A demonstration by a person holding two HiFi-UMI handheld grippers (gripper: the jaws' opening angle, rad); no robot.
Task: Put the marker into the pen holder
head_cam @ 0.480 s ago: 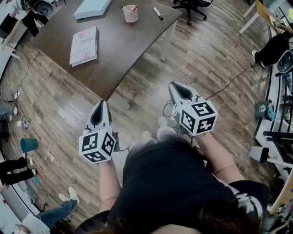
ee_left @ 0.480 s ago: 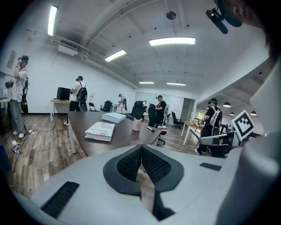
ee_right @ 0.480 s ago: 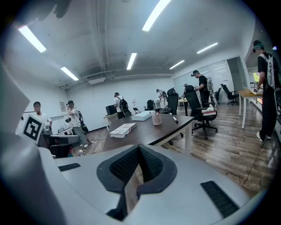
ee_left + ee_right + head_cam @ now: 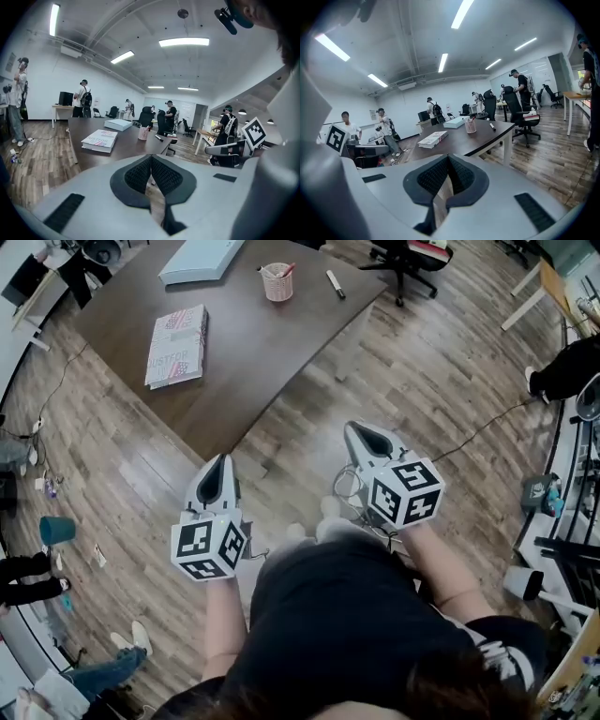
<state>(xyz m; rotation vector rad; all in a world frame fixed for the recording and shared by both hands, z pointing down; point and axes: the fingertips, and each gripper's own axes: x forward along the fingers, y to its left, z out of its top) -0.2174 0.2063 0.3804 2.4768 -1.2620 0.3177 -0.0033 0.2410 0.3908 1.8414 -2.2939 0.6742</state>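
Desk (image 4: 262, 343) nearer, marker (image 4: 335, 283) tiny, far corner cropped

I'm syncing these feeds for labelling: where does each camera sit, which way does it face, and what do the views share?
Head view: on the person's head, facing steeply down at the floor and table; shows both forearms, left gripper and right gripper.
Left gripper view: on the left gripper, looking along its shut jaws toward the table; shows that gripper's body.
Right gripper view: on the right gripper, likewise facing the table over shut jaws.
Shared: all show the pen holder, marker and book.
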